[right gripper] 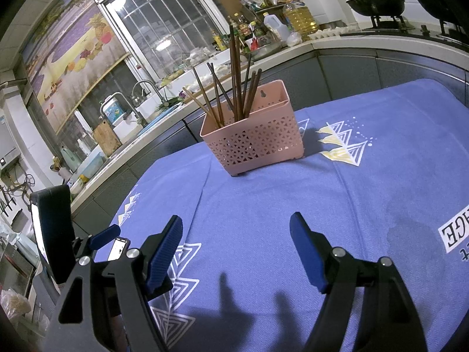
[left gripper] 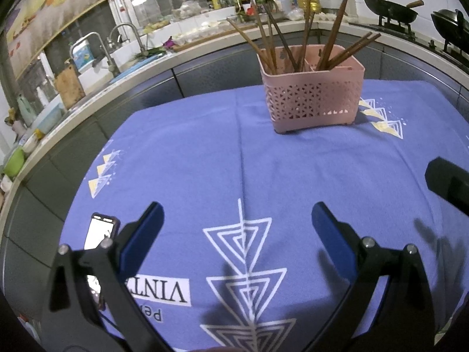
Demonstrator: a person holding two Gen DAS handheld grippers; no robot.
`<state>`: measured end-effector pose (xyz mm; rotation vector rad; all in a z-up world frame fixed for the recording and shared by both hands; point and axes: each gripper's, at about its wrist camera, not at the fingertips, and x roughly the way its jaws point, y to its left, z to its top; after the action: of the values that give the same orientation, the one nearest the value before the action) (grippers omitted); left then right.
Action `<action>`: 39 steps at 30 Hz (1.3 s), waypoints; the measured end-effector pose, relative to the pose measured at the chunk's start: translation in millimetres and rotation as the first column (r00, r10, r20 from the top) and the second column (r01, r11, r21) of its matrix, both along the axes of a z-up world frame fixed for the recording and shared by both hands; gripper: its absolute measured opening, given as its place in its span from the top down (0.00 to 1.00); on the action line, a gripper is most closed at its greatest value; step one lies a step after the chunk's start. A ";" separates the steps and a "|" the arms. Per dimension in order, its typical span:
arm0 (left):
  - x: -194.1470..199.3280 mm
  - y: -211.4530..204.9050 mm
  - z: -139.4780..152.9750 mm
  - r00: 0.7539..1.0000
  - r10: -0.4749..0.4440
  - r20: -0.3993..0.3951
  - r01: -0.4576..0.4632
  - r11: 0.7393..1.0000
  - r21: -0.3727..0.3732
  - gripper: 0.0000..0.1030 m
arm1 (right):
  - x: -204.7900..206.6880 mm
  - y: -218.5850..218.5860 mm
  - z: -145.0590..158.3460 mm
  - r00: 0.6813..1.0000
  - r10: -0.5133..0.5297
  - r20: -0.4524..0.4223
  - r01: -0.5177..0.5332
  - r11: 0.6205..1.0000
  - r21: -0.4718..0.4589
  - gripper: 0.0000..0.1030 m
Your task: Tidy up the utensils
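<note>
Left wrist view, left to right: sink and taps (left gripper: 117,44) on the counter at upper left, a lit phone (left gripper: 99,231) at lower left beside the gripper mount, probably logging the run. Left gripper (left gripper: 237,223) sits at bottom centre, jaws spread wide, nothing between them, only the blue cloth (left gripper: 190,152) below. Pink basket (left gripper: 313,94) stands at upper centre-right on the cloth, well apart from the fingertips. Chopsticks (left gripper: 304,41) stand in it, fanned out, leaning on the rim, split across 2 compartments by a divider. Woks (left gripper: 390,8) on the stove at upper right. A dark piece at the right edge is probably the other gripper.

Right wrist view: the other gripper's rig at lower left, basket (right gripper: 255,135) upper centre with chopsticks (right gripper: 234,88) upright. Right gripper (right gripper: 236,228) at bottom centre, jaws also spread, empty.

No loose utensils visible on the cloth. My read: either all chopsticks are already binned, or the start of a regroup between compartments. Both grippers angle down toward the basket, held back so it stays in full view.
</note>
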<state>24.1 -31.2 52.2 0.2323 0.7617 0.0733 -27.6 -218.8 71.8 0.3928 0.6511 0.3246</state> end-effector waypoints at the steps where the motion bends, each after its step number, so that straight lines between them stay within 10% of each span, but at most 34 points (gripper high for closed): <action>1: 0.5 0.2 -0.7 1.000 -0.002 -0.001 0.002 1.000 0.000 0.06 | -1.5 1.3 -0.7 1.000 -0.001 0.000 0.001 1.000 0.000 0.27; 39: -0.2 -1.5 -0.6 1.000 -0.026 -0.006 0.026 0.999 -0.021 0.06 | -3.4 1.7 -3.1 1.000 -0.001 -0.005 0.001 1.000 0.002 0.27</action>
<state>23.9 -32.7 51.6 0.2222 0.7647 0.0403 -30.9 -217.1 68.7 0.3960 0.6551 0.3235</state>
